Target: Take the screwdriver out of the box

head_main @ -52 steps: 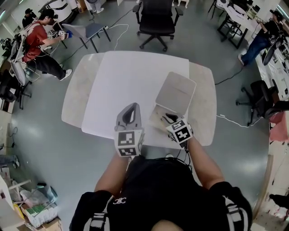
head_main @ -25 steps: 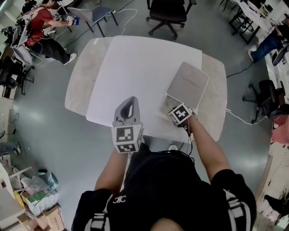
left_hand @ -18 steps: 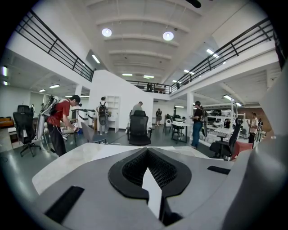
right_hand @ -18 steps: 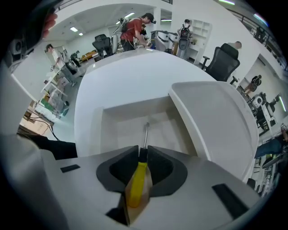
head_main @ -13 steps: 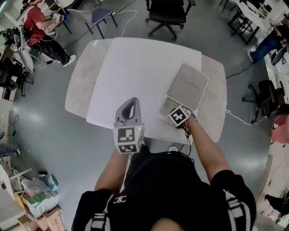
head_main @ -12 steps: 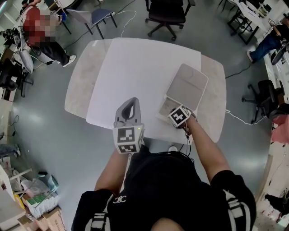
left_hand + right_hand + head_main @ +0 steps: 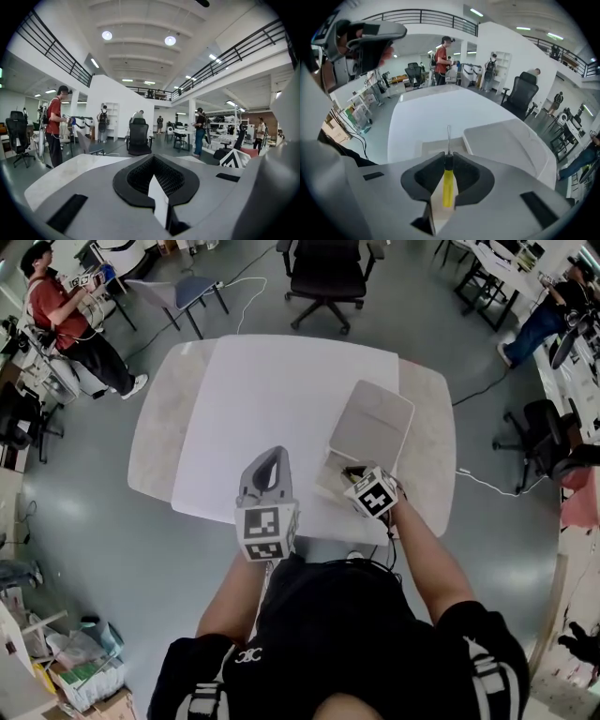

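The shallow pale box (image 7: 330, 476) lies open on the table's near right, its lid (image 7: 371, 421) folded back behind it. My right gripper (image 7: 362, 480) hangs over the box's near right corner. In the right gripper view its jaws (image 7: 448, 158) are shut on the screwdriver (image 7: 447, 188). The yellow handle sits between the pads and the thin metal shaft points ahead over the box base (image 7: 436, 148) and lid (image 7: 506, 140). My left gripper (image 7: 266, 476) hovers left of the box near the table's front edge, shut (image 7: 153, 161) with nothing in it.
A white sheet (image 7: 281, 395) covers most of the marble table (image 7: 155, 427). A black office chair (image 7: 326, 277) stands beyond the far edge. One person (image 7: 61, 310) stands far left and another (image 7: 548, 315) far right. Cables run over the floor.
My right gripper has lifted a little and drawn back towards the box's near right corner. The left gripper has kept its place. The head view has shifted slightly.
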`<state>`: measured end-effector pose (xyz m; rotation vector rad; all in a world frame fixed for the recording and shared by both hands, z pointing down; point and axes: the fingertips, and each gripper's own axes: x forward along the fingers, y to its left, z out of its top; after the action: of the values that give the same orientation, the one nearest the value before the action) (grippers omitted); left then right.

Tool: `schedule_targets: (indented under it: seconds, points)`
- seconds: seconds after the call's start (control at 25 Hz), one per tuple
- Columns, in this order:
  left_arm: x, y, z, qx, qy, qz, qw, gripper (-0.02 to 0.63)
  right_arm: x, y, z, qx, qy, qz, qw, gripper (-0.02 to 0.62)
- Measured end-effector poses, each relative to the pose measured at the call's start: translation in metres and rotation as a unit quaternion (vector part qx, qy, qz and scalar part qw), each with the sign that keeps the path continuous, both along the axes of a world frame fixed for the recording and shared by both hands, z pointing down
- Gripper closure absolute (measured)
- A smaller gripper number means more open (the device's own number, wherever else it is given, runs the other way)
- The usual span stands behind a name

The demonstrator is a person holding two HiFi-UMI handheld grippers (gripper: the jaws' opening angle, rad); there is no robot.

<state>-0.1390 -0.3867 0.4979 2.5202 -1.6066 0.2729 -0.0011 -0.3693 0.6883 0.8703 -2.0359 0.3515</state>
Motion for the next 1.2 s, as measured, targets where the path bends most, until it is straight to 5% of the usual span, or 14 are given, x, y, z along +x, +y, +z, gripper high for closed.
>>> schedule_targets:
  seconds: [0.44, 0.68, 0.96, 1.2]
  points:
    - [0.028, 0.005, -0.015, 0.019, -0.005, 0.035, 0.9992, 0.592, 0.009, -0.013, -0.117, 0.171, -0.127, 0.071, 0.975, 0.537]
    - [0.047, 0.007, -0.022, 0.026, -0.005, 0.049, 0.9984, 0.592, 0.031, -0.009, -0.184, 0.257, -0.175, 0.117, 0.943, 0.538]
    - [0.077, 0.014, -0.043, 0.055, 0.023, 0.101, 0.9931, 0.592, 0.059, 0.009, -0.248, 0.360, -0.216, 0.177, 0.890, 0.538]
    - [0.102, 0.013, -0.044, 0.061, 0.023, 0.126, 0.9899, 0.592, 0.087, 0.015, -0.257, 0.372, -0.247, 0.219, 0.867, 0.540]
